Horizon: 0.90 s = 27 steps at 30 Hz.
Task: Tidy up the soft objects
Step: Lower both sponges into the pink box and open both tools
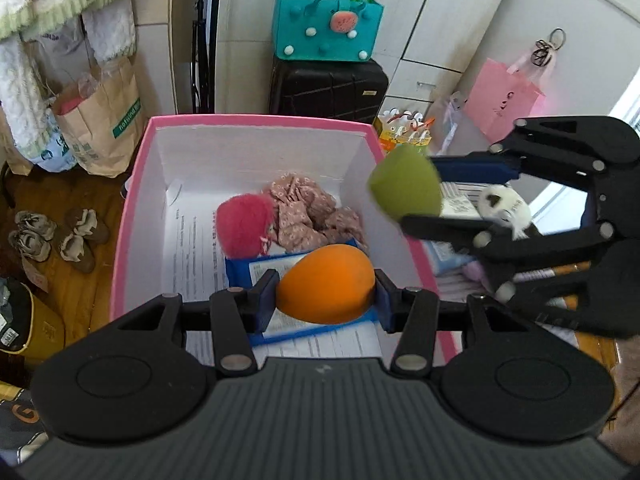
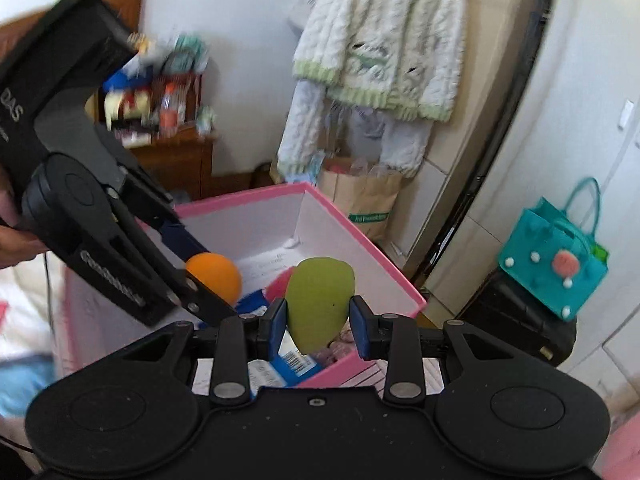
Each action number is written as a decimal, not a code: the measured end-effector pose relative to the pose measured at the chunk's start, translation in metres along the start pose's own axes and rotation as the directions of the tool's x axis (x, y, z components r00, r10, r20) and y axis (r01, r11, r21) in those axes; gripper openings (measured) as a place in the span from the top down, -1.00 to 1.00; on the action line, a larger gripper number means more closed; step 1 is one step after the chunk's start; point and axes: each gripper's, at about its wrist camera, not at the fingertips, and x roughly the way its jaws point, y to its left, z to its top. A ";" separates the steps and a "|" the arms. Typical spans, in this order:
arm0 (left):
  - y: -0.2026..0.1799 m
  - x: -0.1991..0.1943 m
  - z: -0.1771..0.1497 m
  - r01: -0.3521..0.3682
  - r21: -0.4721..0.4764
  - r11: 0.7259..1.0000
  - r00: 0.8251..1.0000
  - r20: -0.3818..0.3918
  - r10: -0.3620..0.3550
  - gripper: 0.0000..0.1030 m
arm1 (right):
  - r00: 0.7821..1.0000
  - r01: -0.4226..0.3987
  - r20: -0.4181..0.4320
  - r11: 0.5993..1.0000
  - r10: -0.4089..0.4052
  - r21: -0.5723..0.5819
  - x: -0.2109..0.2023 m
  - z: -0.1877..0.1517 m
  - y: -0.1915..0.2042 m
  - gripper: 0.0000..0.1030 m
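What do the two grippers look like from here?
Both are matte black with linkage arms, silver pivot pins and blue pads. The left gripper has a ribbed grey base and round black side housings. The right gripper has a smooth black base. White lettering marks the left gripper's body in the right view.

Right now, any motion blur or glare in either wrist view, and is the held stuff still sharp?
Left wrist: orange sponge in the left gripper is sharp; green sponge smears at its edges; window glare at far right. Right wrist: green sponge and right gripper are crisp; the shelf behind is streaked; both views bow straight lines, fisheye.
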 end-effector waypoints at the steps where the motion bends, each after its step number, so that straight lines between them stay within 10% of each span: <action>1: 0.004 0.007 0.002 -0.017 -0.006 1.000 1.000 -0.007 0.017 0.07 | 1.000 -0.008 -0.023 1.000 0.008 -0.019 0.011 0.004 -0.001 0.25; 15: 0.048 0.057 0.025 -0.022 -0.110 0.994 0.998 -0.057 0.016 0.07 | 0.978 0.029 -0.201 0.987 -0.061 -0.159 0.096 0.003 -0.011 0.16; 27: 0.030 0.090 0.039 -0.030 -0.079 0.996 0.993 -0.113 0.021 0.08 | 0.993 0.056 -0.095 0.996 -0.063 -0.073 0.059 0.001 -0.016 0.15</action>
